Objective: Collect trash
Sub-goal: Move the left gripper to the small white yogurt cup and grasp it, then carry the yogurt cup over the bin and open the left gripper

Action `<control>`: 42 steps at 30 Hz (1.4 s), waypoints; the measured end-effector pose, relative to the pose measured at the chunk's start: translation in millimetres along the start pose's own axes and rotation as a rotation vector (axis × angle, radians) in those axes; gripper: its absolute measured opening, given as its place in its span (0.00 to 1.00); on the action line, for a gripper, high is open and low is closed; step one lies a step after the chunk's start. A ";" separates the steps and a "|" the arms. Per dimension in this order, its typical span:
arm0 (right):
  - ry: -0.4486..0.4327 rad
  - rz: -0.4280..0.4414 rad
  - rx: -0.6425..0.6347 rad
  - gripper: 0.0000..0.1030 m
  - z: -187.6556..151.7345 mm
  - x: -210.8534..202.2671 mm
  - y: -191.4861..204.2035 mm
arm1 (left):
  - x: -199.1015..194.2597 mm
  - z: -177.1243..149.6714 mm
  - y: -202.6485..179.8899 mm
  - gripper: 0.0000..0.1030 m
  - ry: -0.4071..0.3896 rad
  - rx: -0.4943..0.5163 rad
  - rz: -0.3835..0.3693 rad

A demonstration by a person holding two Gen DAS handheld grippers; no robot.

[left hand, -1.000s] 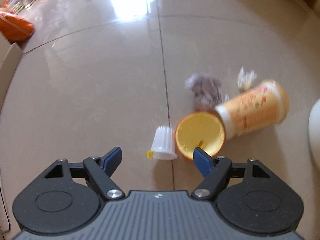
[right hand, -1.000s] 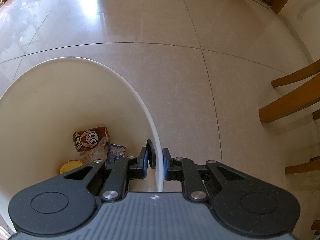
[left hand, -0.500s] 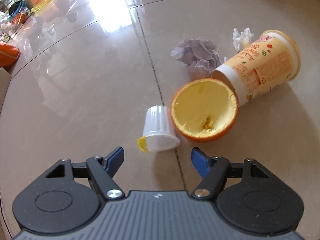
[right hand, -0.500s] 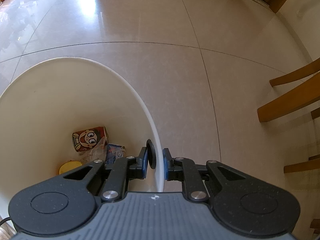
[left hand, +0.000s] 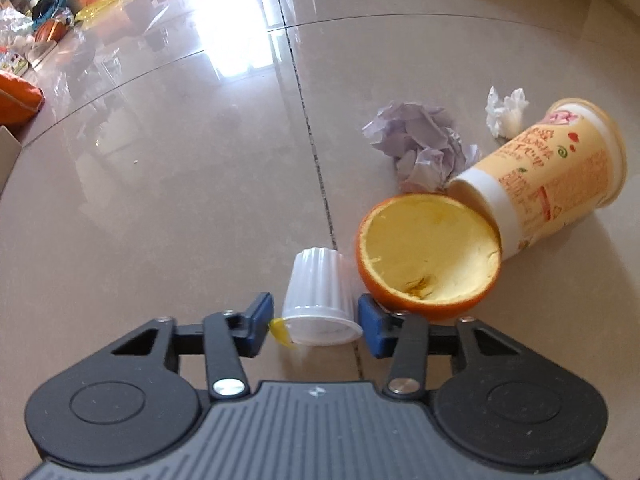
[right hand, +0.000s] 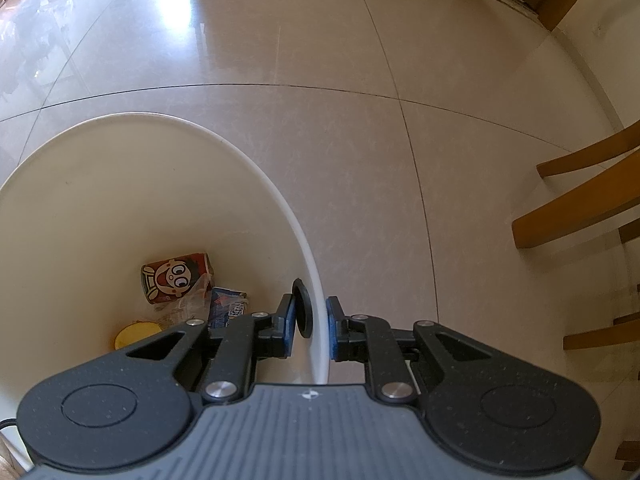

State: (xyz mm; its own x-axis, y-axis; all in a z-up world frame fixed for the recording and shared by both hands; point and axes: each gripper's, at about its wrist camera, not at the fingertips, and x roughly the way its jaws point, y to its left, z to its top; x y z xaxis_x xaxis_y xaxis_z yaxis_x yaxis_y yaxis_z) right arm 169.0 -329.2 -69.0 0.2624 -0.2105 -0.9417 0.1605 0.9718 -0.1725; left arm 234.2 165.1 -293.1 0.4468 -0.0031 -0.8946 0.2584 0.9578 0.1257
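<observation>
Moved in: left gripper (left hand: 316, 322) fingers open around small white cup (left hand: 318, 300) | right gripper (right hand: 311, 326) clamped on bin (right hand: 256, 168) rim | pinch next

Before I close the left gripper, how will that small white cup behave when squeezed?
The small white cup looks thin, ribbed plastic, so probably light and easily crushed. It lies on its side between the open left gripper fingers and may roll or slip toward the orange peel.

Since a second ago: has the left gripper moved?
Yes. The left gripper has advanced toward the small white cup, which now sits between its open fingers; the orange peel looms nearer.
</observation>
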 end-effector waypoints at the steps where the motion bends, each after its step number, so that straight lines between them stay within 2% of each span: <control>1: 0.000 0.000 -0.001 0.19 -0.2 0.2 0.2 | -1.7 -1.4 -1.2 0.44 -0.001 0.002 0.000; 10: -0.003 0.001 -0.004 0.19 -0.5 0.7 -0.1 | -8.7 2.8 3.4 0.44 0.049 -0.061 -0.044; 17: -0.002 0.006 0.003 0.18 0.1 0.6 -2.2 | -26.6 -0.9 0.6 0.44 0.144 -0.116 -0.071; 28: -0.003 0.017 0.012 0.18 0.4 -0.8 -5.0 | -90.3 -7.1 -22.1 0.44 0.182 -0.123 -0.126; 36: 0.010 0.032 0.018 0.18 3.7 -1.8 -8.3 | -159.1 34.4 -60.7 0.44 0.222 -0.028 -0.181; 42: 0.024 0.053 0.036 0.16 5.6 -2.2 -11.7 | -225.6 86.7 -110.0 0.44 0.159 0.064 -0.286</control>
State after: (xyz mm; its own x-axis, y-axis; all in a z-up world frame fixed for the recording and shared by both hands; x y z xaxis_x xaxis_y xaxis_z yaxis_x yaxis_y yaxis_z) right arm 171.9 -340.8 -63.3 0.2490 -0.1563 -0.9558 0.1812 0.9770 -0.1126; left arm 179.2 35.6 -68.0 0.2101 -0.2195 -0.9527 0.4097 0.9046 -0.1180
